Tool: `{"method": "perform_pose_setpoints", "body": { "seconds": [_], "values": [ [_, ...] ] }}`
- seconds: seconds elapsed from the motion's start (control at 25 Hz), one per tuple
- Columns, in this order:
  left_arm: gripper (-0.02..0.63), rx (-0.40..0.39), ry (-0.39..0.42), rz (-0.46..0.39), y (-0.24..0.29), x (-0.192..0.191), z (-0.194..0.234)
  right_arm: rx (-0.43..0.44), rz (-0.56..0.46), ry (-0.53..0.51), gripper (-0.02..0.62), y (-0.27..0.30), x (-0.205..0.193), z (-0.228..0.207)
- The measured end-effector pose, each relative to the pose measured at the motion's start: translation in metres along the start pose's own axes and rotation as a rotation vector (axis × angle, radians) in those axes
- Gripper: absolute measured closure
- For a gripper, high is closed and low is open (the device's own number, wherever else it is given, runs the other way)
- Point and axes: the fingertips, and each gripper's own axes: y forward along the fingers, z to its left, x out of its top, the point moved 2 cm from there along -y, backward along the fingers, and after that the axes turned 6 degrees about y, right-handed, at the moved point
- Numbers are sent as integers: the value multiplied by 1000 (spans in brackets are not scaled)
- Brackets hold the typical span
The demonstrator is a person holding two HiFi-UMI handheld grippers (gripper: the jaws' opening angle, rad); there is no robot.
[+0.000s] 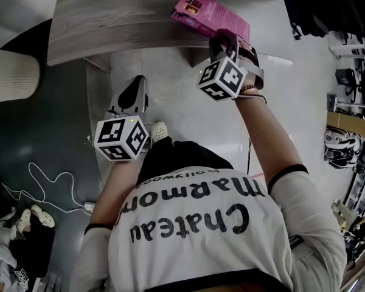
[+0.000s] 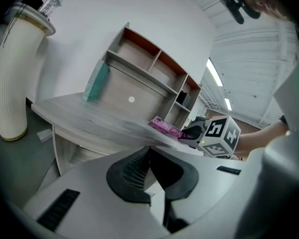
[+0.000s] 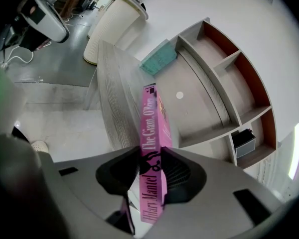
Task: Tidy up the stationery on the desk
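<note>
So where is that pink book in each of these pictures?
Head view: pink book top centre, at the edge of the desk, clamped in the right gripper.
Left gripper view: right of centre, small.
Right gripper view: bottom centre, spine between the jaws.
Shared landmark: the grey wooden desk.

Pink paperback (image 3: 152, 151), spine between jaws, at desk (image 3: 114, 96) edge

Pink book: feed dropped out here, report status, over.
Right gripper shut on pink book, at desk edge. Left gripper shut, empty, below desk level. Teal book leans on shelf, apart; nothing blocking.
</note>
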Motion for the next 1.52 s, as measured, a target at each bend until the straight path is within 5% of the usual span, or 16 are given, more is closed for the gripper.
{"method": "perform_pose_setpoints", "body": {
  "seconds": [0.48, 0.88, 1.52],
  "values": [
    [591, 66, 44, -151, -6, 88, 13, -39, -239, 124, 454, -38, 90, -55],
    [591, 174, 72, -256, 1, 150, 42, 40, -512, 211, 454, -41, 180, -72],
    [591, 345, 57, -293, 62, 212, 105, 199, -638, 231, 454, 53, 244, -87]
  ]
}}
